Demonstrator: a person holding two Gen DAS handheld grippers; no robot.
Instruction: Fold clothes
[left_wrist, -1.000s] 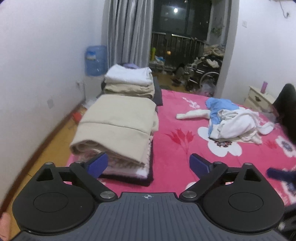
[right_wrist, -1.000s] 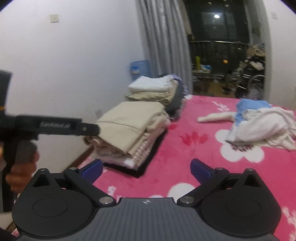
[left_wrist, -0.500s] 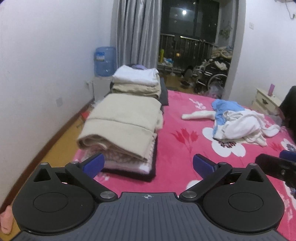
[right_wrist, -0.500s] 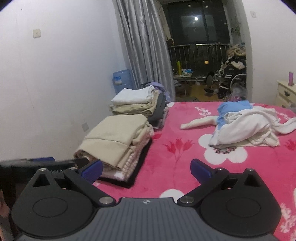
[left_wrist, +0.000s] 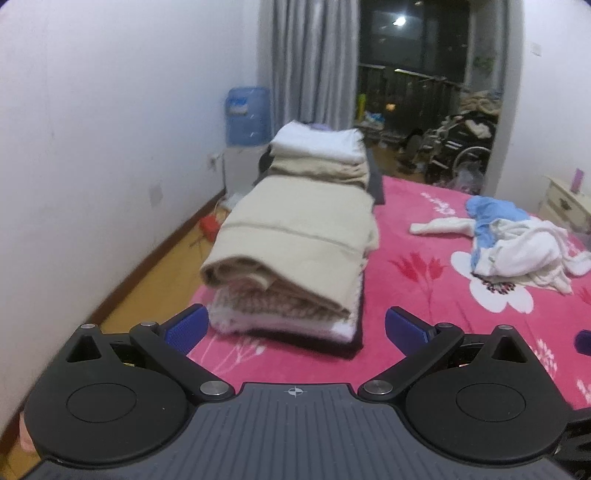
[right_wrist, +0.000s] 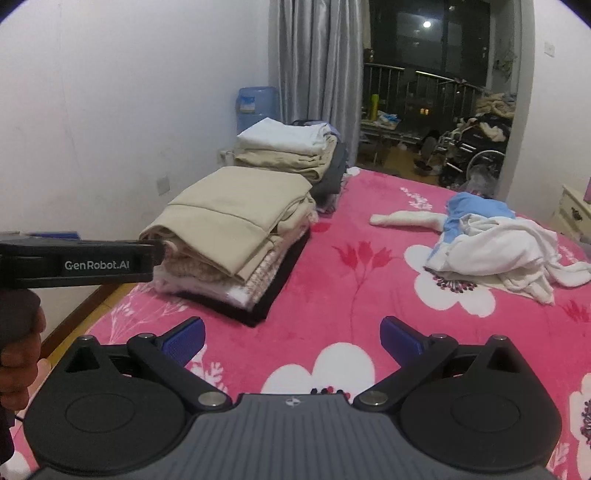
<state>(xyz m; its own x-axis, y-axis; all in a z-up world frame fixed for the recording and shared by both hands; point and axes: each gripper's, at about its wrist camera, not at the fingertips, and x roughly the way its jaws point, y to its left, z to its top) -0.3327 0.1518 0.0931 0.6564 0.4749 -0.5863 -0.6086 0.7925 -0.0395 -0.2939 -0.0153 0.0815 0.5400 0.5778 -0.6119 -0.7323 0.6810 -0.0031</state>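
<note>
On the bed, a pink fleece blanket with white and red flower print (right_wrist: 332, 295) carries all the clothing. Near stack of folded clothes, beige fabric on top over pinkish-white knits and a dark bottom layer (right_wrist: 236, 229), sits at the blanket's left edge beside the white wall. Second folded stack, white piece over beige pieces (right_wrist: 288, 147), stands just behind the first, near the grey curtain (right_wrist: 317, 66) and a blue water bottle (right_wrist: 256, 105). Unfolded heap of white and light-blue garments (right_wrist: 491, 247) lies well apart to the right, one white sleeve stretched toward the blanket's middle. Left gripper (left_wrist: 295, 328): blue-padded fingers (left_wrist: 186, 328) spread wide, having just finished opening, nothing between them; it points at the near end of the near stack, not touching it. Right gripper (right_wrist: 291, 341): fingers (right_wrist: 400, 341) likewise wide apart and empty, hovering over bare blanket to the right of the near stack. In the right wrist view the left tool's black body enters from the left edge, a person's hand (right_wrist: 18, 354) on its handle. Picture of the near stack in the left view is slightly blurred.
</note>
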